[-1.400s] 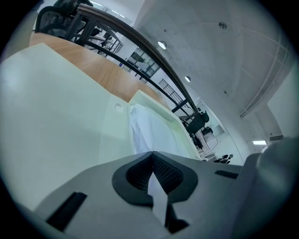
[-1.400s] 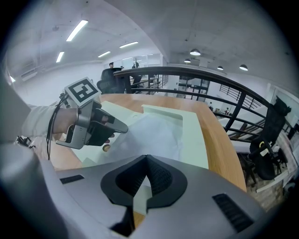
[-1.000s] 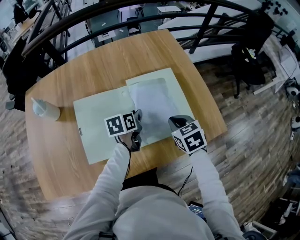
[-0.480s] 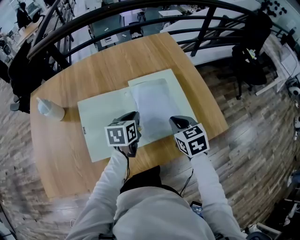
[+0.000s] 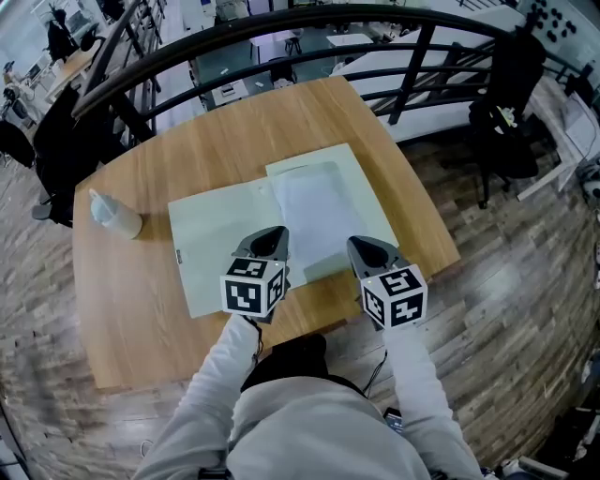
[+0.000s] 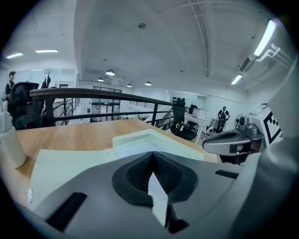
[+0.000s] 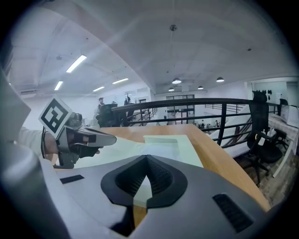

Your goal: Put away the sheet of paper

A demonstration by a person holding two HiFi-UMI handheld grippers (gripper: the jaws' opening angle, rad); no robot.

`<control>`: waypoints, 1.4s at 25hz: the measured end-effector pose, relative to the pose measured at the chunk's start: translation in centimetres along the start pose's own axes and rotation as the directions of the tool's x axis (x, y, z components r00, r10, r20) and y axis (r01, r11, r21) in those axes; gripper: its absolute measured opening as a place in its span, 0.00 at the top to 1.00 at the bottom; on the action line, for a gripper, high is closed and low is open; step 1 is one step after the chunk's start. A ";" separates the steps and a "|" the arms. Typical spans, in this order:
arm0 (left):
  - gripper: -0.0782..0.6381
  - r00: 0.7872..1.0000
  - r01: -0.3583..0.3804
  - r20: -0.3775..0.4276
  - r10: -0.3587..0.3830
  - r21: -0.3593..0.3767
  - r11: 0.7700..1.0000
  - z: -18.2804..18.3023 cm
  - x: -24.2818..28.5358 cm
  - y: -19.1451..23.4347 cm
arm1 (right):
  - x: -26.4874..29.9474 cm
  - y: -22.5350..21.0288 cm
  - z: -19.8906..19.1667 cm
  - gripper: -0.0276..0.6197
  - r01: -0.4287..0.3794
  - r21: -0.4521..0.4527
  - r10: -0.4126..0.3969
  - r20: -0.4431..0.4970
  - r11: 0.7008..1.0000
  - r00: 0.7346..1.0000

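A white sheet of paper point(image 5: 314, 211) lies on the right half of an open pale green folder point(image 5: 220, 234) on the round wooden table point(image 5: 234, 131). My left gripper point(image 5: 272, 236) hovers over the folder's near edge, beside the sheet's near left corner, jaws shut with nothing held. The right gripper point(image 5: 362, 246) hangs at the folder's near right corner, also shut and empty. In the left gripper view the folder point(image 6: 70, 158) and sheet point(image 6: 140, 140) spread ahead of the jaws point(image 6: 152, 175). The right gripper view shows its jaws point(image 7: 145, 182) before the sheet point(image 7: 161, 149).
A small white bottle point(image 5: 114, 214) stands on the table's left side, left of the folder. A dark curved railing point(image 5: 281, 23) runs behind the table. A black chair with a bag point(image 5: 506, 122) stands on the floor to the right.
Both grippers have drawn back toward the near table edge. The left one has come off the sheet's near left corner and lifted. Sheet and folder lie as before.
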State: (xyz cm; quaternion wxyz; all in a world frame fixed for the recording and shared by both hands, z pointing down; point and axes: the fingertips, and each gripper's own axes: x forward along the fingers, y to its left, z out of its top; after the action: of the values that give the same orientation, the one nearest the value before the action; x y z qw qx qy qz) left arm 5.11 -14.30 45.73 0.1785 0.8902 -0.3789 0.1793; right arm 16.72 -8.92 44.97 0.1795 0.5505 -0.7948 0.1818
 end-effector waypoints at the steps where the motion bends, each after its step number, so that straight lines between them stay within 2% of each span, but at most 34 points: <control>1: 0.87 1.000 0.004 0.008 -0.004 0.007 1.000 0.1 -0.4 -0.2 | -0.3 0.1 0.1 0.92 0.002 0.002 -0.002 0.012 1.000 1.000; 12: 0.87 0.999 0.008 0.033 -0.010 0.050 0.999 0.0 -4.1 -1.4 | -3.3 0.5 -0.1 0.92 0.036 0.052 -0.040 0.092 0.998 0.995; 19: 0.87 0.999 0.000 0.040 -0.002 0.046 0.999 -0.1 -5.2 -1.3 | -4.2 0.7 -0.2 0.92 0.064 0.041 -0.068 0.096 0.997 0.993; 35: 0.87 0.999 0.000 0.054 -0.002 0.038 0.999 -0.6 -7.1 -1.5 | -4.8 2.2 0.2 0.92 0.075 0.015 -0.076 0.121 0.997 0.990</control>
State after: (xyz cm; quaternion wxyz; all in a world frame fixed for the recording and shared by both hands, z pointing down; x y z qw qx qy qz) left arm 1.50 -8.67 42.75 0.1514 0.8980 -0.3798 0.1624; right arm 16.25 -4.46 42.26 0.1349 0.5910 -0.7819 0.1453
